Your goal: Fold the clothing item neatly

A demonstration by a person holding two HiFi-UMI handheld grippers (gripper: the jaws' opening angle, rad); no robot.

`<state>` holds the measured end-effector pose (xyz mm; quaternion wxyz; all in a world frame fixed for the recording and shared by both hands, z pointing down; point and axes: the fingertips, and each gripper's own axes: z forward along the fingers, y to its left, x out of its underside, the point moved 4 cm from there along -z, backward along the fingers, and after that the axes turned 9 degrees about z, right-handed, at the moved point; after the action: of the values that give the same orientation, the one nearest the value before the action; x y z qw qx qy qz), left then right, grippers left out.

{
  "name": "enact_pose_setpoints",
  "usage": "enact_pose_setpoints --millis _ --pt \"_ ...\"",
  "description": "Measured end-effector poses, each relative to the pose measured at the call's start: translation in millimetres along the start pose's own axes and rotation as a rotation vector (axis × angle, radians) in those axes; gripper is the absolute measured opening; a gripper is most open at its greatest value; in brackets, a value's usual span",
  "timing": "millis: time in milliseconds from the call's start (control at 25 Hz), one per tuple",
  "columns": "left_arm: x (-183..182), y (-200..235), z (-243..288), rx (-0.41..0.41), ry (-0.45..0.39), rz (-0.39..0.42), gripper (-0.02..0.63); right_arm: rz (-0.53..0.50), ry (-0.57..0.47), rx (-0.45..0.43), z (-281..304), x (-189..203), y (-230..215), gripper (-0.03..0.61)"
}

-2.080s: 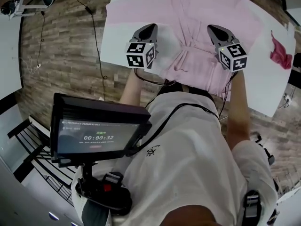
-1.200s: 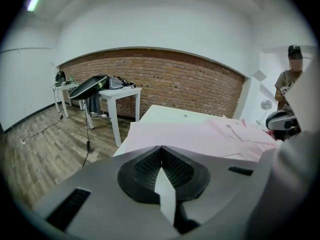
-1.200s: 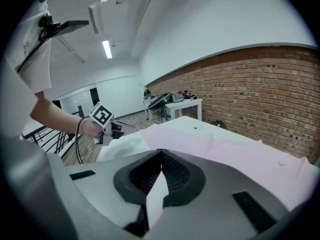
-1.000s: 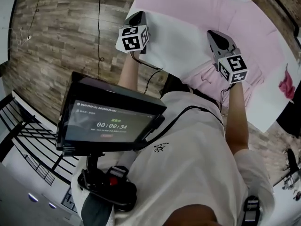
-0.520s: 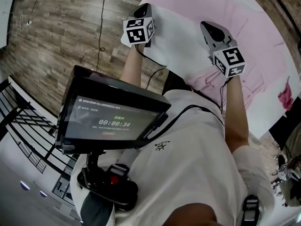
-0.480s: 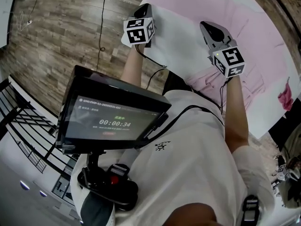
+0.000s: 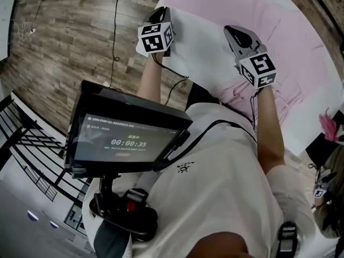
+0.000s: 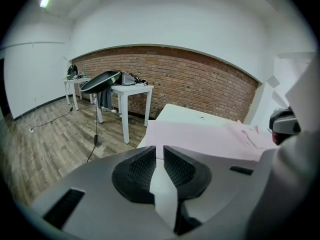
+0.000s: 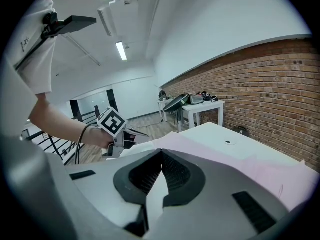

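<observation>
Raised since two seconds back: left claw (image 8: 159,151) and right claw (image 9: 161,154) sat low at the near hem of the clothing item (image 7: 279,31). Now that hem is lifted between them, and the right claw has edged slightly toward the left claw.

Left of the left claw: wooden floor (image 7: 64,47).

Left claw: jaws have just been easing apart, leaving only a narrow slot. Pale cloth of the clothing item fills the slot and runs down behind the pads, so the corner reads as gripped.

Between the claws: a pale, near-white panel of the clothing item stretches from one claw to the other. Beyond both claws the rest lies pink and flat on the tabletop (image 9: 215,131).

Right claw: jaws closed tight on a pale fold of the same clothing item. Bunched pink pleats sit just beside it, on the person's side.

Right of the right claw, well apart: a crumpled red cloth (image 7: 329,127).
</observation>
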<state>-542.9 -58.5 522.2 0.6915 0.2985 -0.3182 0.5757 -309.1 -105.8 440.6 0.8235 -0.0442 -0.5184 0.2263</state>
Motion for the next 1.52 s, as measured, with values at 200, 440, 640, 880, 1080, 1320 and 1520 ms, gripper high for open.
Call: enact_pose_setpoints --millis 200,440,640,880,1080,1320,1520 --pt "8.1 -1.2 16.5 0.009 0.012 -0.001 0.066 0.009 -0.001 0.013 4.2 9.8 -11.6 0.003" --pt "11.1 1.5 29.7 -0.002 0.027 -0.006 0.101 0.022 0.006 0.03 6.4 18.5 -19.3 0.003" --pt "11.0 6.9 33.0 -0.03 0.047 -0.025 0.142 0.025 0.016 0.037 3.4 20.7 -19.0 0.003" --pt "11.8 10.1 40.8 -0.052 0.087 -0.029 0.172 0.028 0.015 0.051 -1.7 17.6 -19.4 0.003" --pt "7.8 11.3 46.0 -0.045 0.102 -0.05 0.172 0.034 0.025 0.074 -9.4 20.0 -20.2 0.003" --pt "5.1 17.4 47.4 -0.049 0.131 -0.102 0.172 0.033 0.015 0.088 -15.2 12.8 -18.9 0.003" --pt "4.3 19.8 45.4 -0.054 0.14 -0.139 0.17 0.031 0.017 0.094 -17.9 11.2 -19.2 0.003"
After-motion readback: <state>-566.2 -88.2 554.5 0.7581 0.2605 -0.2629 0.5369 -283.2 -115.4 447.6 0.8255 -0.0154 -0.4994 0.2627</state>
